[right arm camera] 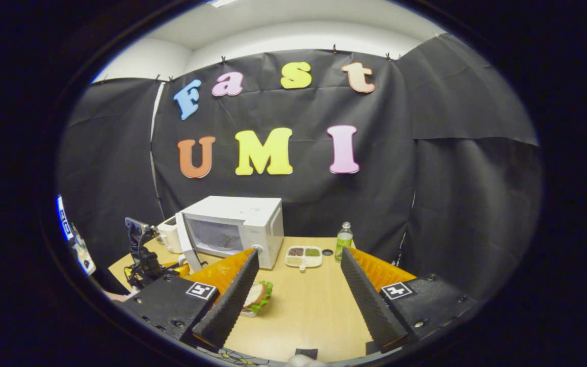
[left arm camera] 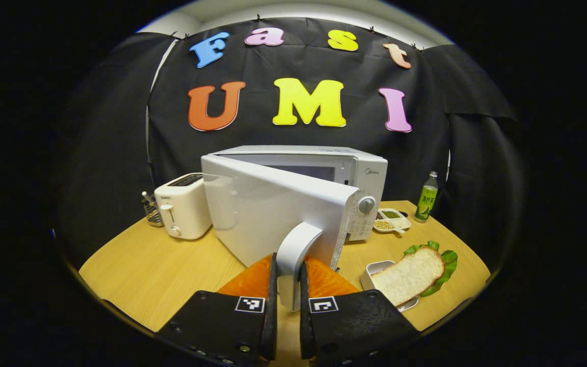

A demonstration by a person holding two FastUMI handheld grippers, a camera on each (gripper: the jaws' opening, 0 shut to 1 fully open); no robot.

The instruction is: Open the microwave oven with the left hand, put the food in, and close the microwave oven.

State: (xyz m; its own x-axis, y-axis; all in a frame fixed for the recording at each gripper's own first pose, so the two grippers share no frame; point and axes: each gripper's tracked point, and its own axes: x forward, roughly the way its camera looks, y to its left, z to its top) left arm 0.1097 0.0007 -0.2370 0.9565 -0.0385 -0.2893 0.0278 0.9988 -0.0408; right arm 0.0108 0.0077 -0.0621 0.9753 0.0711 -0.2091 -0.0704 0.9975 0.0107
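Note:
The white microwave (left arm camera: 324,168) stands at the back of the wooden table, its door (left arm camera: 268,214) swung partly outward. My left gripper (left arm camera: 288,285) is shut on the door's white handle (left arm camera: 296,244), one finger on each side. The food, a slice of bread (left arm camera: 409,275) on a lettuce leaf in a small white tray, lies to the right of the door. In the right gripper view the microwave (right arm camera: 242,221) is farther off with its door (right arm camera: 189,250) ajar, and the bread (right arm camera: 256,295) lies just past the left finger. My right gripper (right arm camera: 298,300) is open and holds nothing.
A white toaster (left arm camera: 181,206) and a utensil holder (left arm camera: 152,210) stand left of the microwave. To its right are a divided dish of grains (left arm camera: 390,220) and a green bottle (left arm camera: 427,203). The table's front edge (left arm camera: 135,316) curves close below the left gripper.

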